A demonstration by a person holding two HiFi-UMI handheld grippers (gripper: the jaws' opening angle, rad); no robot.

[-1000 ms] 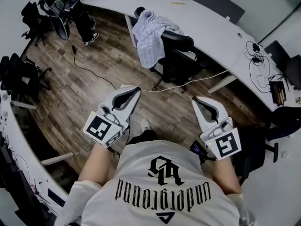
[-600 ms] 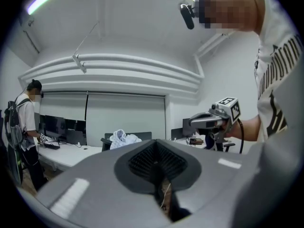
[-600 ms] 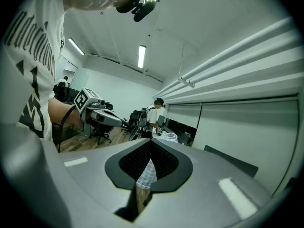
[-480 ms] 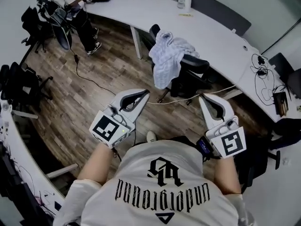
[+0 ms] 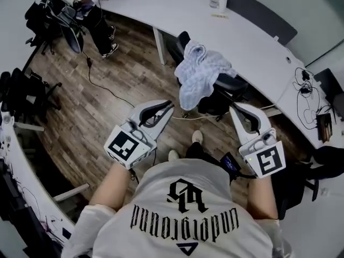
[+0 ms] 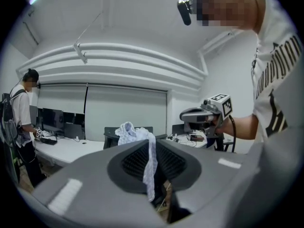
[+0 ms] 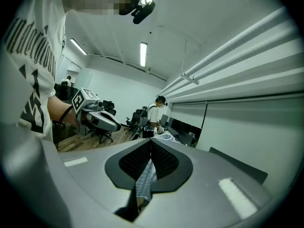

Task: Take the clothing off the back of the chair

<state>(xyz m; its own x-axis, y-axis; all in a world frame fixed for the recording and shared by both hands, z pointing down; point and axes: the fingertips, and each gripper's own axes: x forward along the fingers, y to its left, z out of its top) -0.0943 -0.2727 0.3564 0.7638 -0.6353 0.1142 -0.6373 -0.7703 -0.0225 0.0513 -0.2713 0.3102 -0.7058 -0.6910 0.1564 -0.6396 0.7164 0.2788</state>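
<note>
Pointing left gripper (image 5: 171,105): jaws together, nothing between them; it is aimed at the chair and clear of it.
Draped clothing (image 5: 201,74): a pale checked garment lies over the back of the chair (image 5: 232,85) and hangs toward the seat, ahead of both grippers.
Empty right gripper (image 5: 235,107): jaws pressed together, holding nothing, near the chair's seat side but not touching it.
Risk, cable (image 5: 105,86): a dark cable trails over the wooden floor toward the person's feet, and a step could catch on it.
Risk, closed jaws: met like this, the cloth would only be pushed, and would likely slide off the back onto the floor.
Risk, loose folds: a pinch on one thin layer may slip, or the hanging part may snag on an armrest.
Risk, chair: it looks like a swivel office chair, so a sideways pull may turn it rather than free the cloth.
Count, other people: one, standing at the far left end of the bench (image 5: 252,34).
Count, grippers: two.
Count, clothing: one garment, as far as can be told.
Count, chairs: one carries the clothing; there are more dark chairs at both edges, number unclear.
Count, benches: one long curved one.
</note>
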